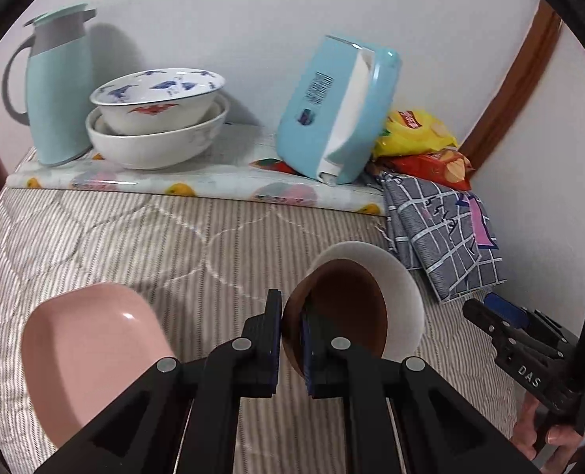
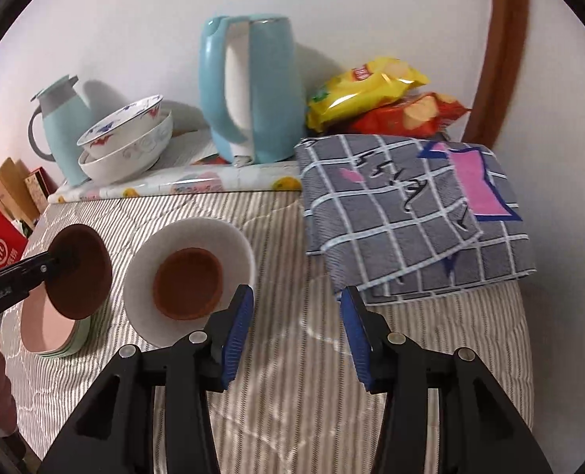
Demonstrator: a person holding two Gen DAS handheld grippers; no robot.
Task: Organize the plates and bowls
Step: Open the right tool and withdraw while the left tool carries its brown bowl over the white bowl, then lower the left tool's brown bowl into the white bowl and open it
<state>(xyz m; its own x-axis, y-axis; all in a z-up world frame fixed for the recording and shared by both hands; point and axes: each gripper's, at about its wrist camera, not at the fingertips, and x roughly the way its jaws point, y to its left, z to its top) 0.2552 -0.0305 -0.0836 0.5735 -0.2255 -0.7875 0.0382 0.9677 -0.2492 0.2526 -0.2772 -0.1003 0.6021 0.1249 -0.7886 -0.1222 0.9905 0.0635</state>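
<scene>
One brown bowl [image 2: 80, 272] in left claw [image 1: 291, 331]

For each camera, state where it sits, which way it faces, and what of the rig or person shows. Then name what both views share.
Left wrist: rides the left gripper, looking along fingers shut on a brown bowl; the right gripper and hand show.
Right wrist: rides the right gripper, open above the striped cover, facing the wall; the left gripper enters at left.
Shared: white bowl, stacked bowls, thermos.
</scene>
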